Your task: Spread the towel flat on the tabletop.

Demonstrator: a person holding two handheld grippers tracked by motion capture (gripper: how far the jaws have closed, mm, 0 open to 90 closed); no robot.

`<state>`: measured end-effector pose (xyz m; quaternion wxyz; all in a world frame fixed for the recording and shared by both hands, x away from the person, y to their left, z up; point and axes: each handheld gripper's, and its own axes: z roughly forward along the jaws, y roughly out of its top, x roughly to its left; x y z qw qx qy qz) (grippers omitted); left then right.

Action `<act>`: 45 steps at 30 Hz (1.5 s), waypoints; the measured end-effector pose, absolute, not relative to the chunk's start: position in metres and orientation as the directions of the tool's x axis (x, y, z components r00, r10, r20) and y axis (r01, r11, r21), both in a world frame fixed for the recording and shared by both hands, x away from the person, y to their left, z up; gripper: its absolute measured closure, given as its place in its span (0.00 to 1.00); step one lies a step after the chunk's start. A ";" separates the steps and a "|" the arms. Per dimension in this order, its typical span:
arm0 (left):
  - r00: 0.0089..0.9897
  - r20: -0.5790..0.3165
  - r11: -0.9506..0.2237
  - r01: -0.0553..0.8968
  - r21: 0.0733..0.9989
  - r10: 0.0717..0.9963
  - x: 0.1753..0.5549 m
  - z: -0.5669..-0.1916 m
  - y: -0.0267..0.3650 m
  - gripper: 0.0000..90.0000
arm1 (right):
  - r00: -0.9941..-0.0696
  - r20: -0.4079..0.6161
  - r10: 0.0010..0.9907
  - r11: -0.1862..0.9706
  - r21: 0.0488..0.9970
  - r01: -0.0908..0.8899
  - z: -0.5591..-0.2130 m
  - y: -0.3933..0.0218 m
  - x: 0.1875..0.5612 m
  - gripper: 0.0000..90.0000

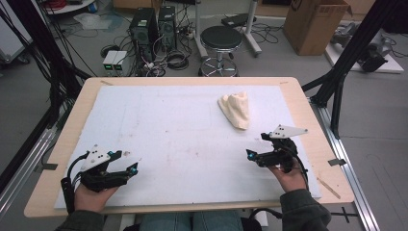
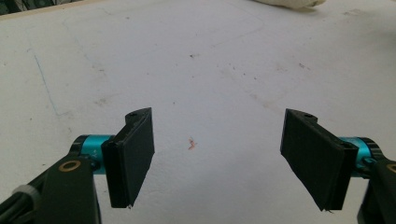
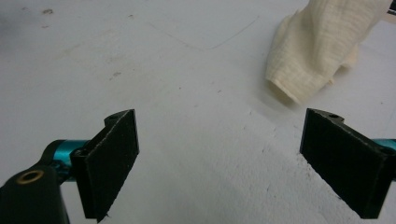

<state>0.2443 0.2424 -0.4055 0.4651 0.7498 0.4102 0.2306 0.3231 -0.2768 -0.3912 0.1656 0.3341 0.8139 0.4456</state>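
Both the left gripper (image 1: 124,162) and right gripper (image 1: 256,146) rest on the worktop (image 1: 183,139) with jaws released, a crumpled cloth (image 1: 235,109) lying beyond the right one.

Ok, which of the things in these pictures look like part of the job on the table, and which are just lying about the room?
Likely part of the job:
- cream cloth, bunched on the white mat
- left gripper, open
- right gripper, open

Just lying about, off the table:
- black stool
- cardboard box
- two computer towers
- cables on the floor
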 end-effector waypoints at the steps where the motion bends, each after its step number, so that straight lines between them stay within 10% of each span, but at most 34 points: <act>1: 0.554 -0.040 -0.225 0.402 0.888 0.831 0.244 -0.406 0.243 0.29 | -0.722 0.028 0.691 0.380 0.836 0.396 -0.391 -0.277 0.323 0.12; 45: 0.555 -0.034 -0.228 0.396 0.890 0.831 0.248 -0.404 0.247 0.30 | -0.668 -0.002 0.744 0.405 0.797 0.448 -0.335 -0.246 0.450 0.18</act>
